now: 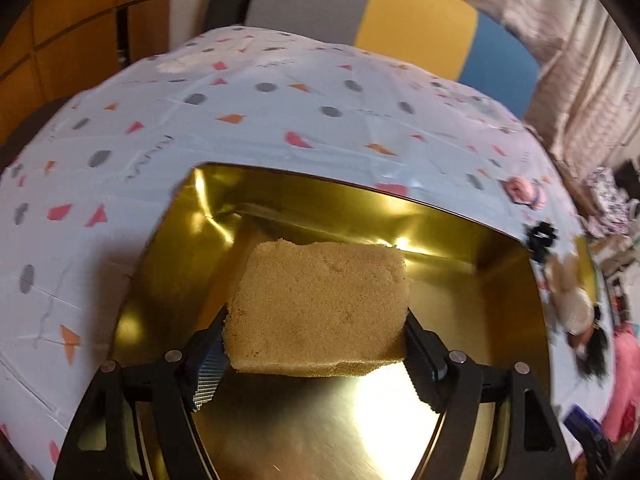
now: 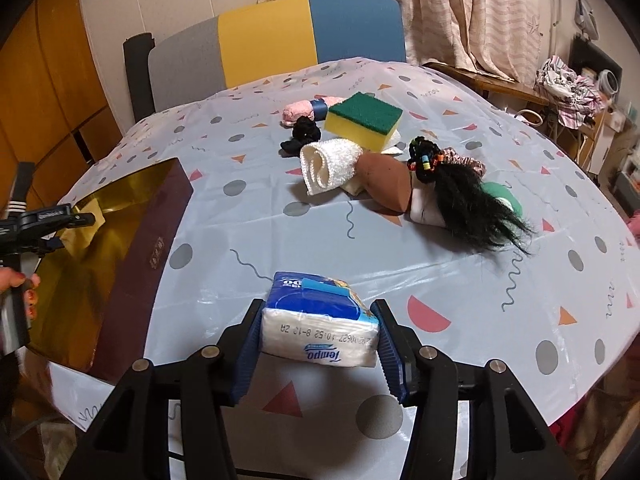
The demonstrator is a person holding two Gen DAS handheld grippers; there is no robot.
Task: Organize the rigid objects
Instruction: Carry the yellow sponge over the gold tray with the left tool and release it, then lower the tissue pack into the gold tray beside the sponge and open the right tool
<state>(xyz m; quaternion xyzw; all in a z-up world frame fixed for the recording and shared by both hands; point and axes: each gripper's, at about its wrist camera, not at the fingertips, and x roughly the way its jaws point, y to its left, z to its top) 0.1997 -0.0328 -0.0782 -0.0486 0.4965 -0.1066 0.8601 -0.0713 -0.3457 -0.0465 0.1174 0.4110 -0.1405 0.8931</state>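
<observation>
tan sponge (image 1: 320, 304) between hand-held gripper (image 1: 312, 356) pads, over gold tray (image 1: 500, 248)

Your left-wrist view blurs the pile (image 1: 576, 300) at the right; the gold box (image 1: 500, 248) is cut off at the near edge.

Patterned tablecloth (image 2: 360, 240) covers the table. Behind it stands a chair (image 2: 272, 44) in grey, yellow and blue panels. Curtains (image 2: 460, 12) hang beyond. Wooden cabinets (image 2: 48, 92) stand left.
</observation>
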